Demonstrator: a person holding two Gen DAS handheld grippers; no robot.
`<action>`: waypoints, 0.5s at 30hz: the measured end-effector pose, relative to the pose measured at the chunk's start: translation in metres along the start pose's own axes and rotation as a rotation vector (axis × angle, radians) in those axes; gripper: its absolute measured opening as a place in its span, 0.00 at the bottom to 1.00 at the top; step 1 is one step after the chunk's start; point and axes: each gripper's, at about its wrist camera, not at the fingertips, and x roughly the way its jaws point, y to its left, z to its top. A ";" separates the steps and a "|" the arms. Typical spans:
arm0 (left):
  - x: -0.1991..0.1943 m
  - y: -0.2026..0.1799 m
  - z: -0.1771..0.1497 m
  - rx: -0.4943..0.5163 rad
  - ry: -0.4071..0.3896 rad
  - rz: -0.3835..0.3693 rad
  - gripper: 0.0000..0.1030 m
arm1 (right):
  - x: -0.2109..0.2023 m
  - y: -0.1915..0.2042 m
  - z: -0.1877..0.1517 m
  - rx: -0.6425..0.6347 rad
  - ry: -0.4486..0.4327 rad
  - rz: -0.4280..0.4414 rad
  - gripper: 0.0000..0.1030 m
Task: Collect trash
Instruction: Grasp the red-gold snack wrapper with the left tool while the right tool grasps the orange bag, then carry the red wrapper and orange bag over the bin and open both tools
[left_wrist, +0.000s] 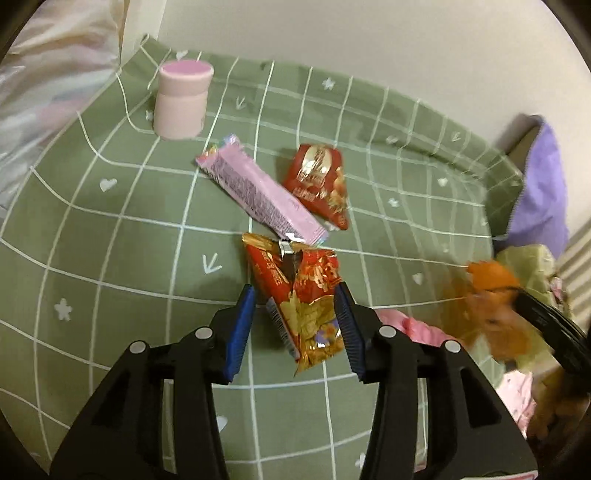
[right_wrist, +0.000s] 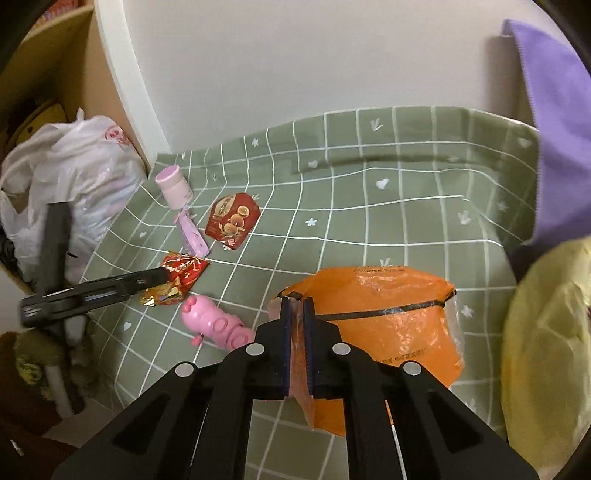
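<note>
My left gripper (left_wrist: 294, 291) stands open around a crumpled red-and-gold wrapper (left_wrist: 303, 295) lying on the green checked cloth (left_wrist: 110, 240); a gap shows beside the left pad. Beyond it lie a long pink wrapper (left_wrist: 258, 192) and a flat red snack packet (left_wrist: 321, 184). In the right wrist view my right gripper (right_wrist: 296, 301) is shut on the near edge of an orange plastic bag (right_wrist: 388, 314). The same view shows the left gripper (right_wrist: 162, 275) at the crumpled wrapper (right_wrist: 177, 277), with the pink wrapper (right_wrist: 192, 236) and red packet (right_wrist: 232, 219) behind it.
A pink lidded jar (left_wrist: 183, 99) stands at the cloth's far left corner. A pink pig toy (right_wrist: 214, 323) lies between the grippers. A stuffed white plastic bag (right_wrist: 81, 173) sits left of the cloth. A purple cloth (right_wrist: 554, 129) and a yellow soft object (right_wrist: 546, 350) crowd the right.
</note>
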 end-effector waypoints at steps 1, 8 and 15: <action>0.002 -0.005 0.000 0.016 0.008 0.029 0.19 | -0.006 -0.001 -0.002 -0.015 -0.007 -0.002 0.07; -0.028 -0.029 0.007 0.066 -0.050 0.042 0.10 | -0.047 -0.018 0.008 -0.036 -0.100 0.024 0.07; -0.079 -0.063 0.030 0.142 -0.189 0.012 0.10 | -0.086 -0.017 0.031 -0.079 -0.215 0.040 0.07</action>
